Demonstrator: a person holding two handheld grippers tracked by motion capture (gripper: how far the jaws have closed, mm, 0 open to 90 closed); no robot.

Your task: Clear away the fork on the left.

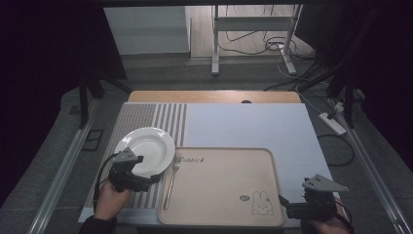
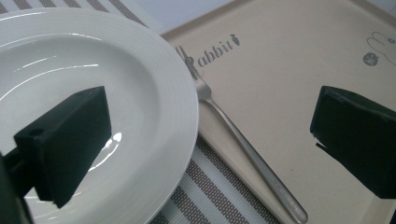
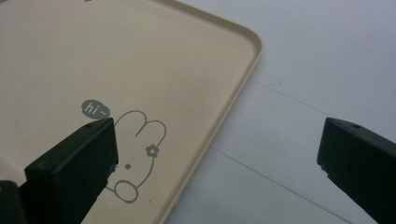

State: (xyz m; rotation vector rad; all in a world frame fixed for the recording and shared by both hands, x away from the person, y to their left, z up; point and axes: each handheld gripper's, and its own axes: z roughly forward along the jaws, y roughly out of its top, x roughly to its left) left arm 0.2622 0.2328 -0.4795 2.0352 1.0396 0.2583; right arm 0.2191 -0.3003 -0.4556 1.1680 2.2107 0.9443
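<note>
Plates: one white plate (image 1: 146, 146) is seen on the striped placemat (image 1: 141, 117), left of the tray.
Forks: one fork (image 1: 170, 185) is laid along the left rim of the tray, just beside the plate.
Trays: one beige rabbit-print tray (image 1: 224, 195) is set on the tabletop (image 1: 253, 126).
Left gripper (image 1: 139, 178): fingers (image 2: 70, 140) are spread, held over the plate's near rim.
Right gripper (image 1: 292, 208): fingers (image 3: 74, 163) are spread, nothing pinched, at the tray's right corner.

Plate (image 1: 145, 150): white, round, deep-welled with a broad ribbed rim; set upright on the striped part of the mat, just beside the tray's left edge.
Fork (image 1: 171, 183): slim, silver metal; laid flat along the tray's left rim, tines toward the far side, close by the plate's rim.
Tray (image 1: 224, 214): beige, rectangular, rounded corners; printed with a rabbit.
</note>
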